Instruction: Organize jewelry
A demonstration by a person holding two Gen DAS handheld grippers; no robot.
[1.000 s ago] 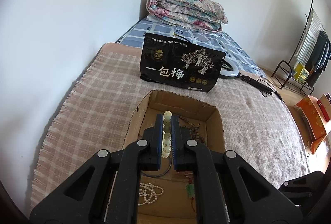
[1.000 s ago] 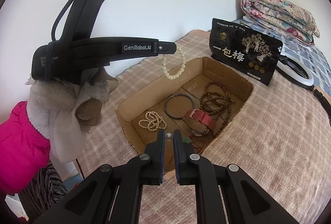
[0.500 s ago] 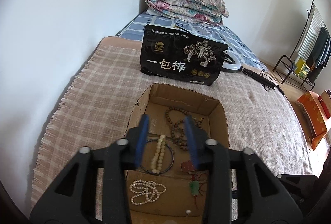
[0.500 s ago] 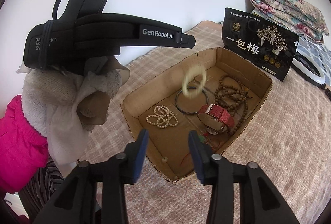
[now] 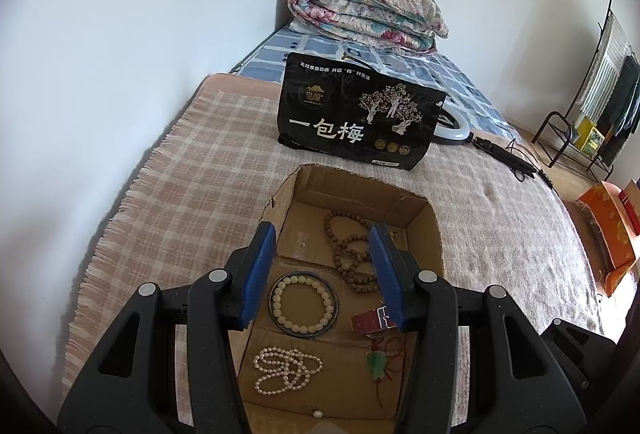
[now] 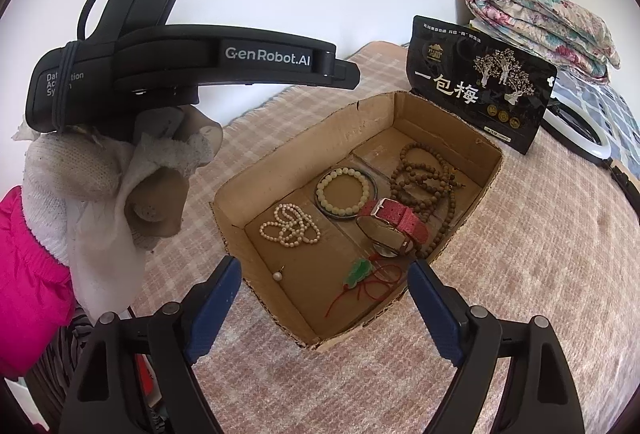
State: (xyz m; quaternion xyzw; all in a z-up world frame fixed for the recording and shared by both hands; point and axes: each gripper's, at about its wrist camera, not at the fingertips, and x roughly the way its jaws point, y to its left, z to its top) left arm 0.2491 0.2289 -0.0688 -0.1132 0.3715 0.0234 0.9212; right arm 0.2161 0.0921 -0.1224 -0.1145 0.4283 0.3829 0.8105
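One pale green bead bracelet lies inside the dark thin bangle on the floor of the brown cardboard box. We hold our left gripper and right gripper above it, jaws spread, both empty.

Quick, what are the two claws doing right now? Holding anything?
Left claw: open, holding nothing, above the cardboard box.
Right claw: open, holding nothing.
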